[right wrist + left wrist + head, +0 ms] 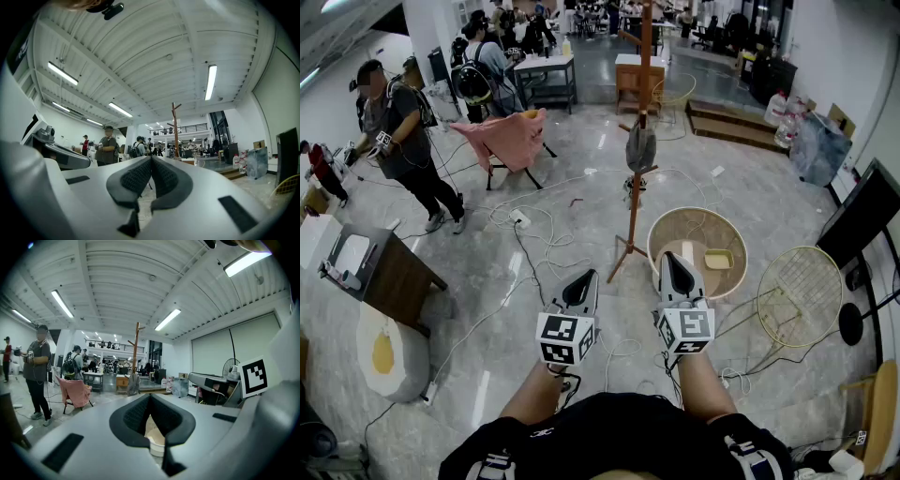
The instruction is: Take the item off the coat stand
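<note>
The wooden coat stand [634, 202] rises from the marble floor straight ahead of me. A grey item [640, 148] hangs from its upper pegs. Both grippers are held low in front of my body, well short of the stand and pointing toward it. My left gripper [587, 276] is shut with nothing between its pads. My right gripper [669, 257] is shut and empty too. In the left gripper view the stand [136, 345] and the grey item [133, 384] appear far off beyond the left gripper [150, 397]. In the right gripper view the stand [176, 126] shows above the right gripper [151, 159].
A round wicker table [666, 246] holding a yellow tray stands just right of the stand's base. A round wire frame [800, 281] lies further right. Cables [534, 246] run across the floor. A pink-draped chair [511, 139], a person [405, 141] and a brown desk [394, 277] are at the left.
</note>
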### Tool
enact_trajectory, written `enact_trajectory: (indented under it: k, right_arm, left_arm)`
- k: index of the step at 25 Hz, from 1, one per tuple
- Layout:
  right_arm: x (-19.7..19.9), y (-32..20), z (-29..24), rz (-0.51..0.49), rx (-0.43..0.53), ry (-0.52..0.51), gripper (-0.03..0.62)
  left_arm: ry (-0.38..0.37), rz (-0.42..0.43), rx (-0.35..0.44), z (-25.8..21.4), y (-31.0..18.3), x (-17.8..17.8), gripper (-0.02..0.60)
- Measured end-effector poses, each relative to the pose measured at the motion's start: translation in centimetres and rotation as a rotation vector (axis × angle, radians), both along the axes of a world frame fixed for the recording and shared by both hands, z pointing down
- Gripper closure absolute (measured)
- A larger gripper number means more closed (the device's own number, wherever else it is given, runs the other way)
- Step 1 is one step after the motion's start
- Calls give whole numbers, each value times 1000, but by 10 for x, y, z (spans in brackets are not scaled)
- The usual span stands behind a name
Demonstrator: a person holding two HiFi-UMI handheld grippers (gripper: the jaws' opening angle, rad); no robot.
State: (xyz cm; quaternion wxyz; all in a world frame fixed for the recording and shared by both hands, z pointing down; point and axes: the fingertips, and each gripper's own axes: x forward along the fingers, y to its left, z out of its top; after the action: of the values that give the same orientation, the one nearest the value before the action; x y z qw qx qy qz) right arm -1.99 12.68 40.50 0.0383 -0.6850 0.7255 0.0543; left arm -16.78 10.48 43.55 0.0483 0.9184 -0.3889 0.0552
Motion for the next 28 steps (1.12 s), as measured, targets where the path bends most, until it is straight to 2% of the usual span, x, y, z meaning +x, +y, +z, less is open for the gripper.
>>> enact_trajectory:
  k: [11, 17, 23, 28]
  right_arm:
    - [-35, 4, 9, -52, -34, -28, 579]
    - [-51, 6, 22, -21, -52, -26, 579]
    - [-36, -6, 35, 17, -63, -40, 579]
    - [-20, -47, 32, 17, -48, -37, 579]
  left_arm:
    - [15, 23, 35, -8, 3, -17, 569]
    - [1, 40, -1, 10, 0, -31, 569]
    - [7, 53, -10, 23, -17, -26, 569]
    - [17, 38, -6, 28, -52, -15, 569]
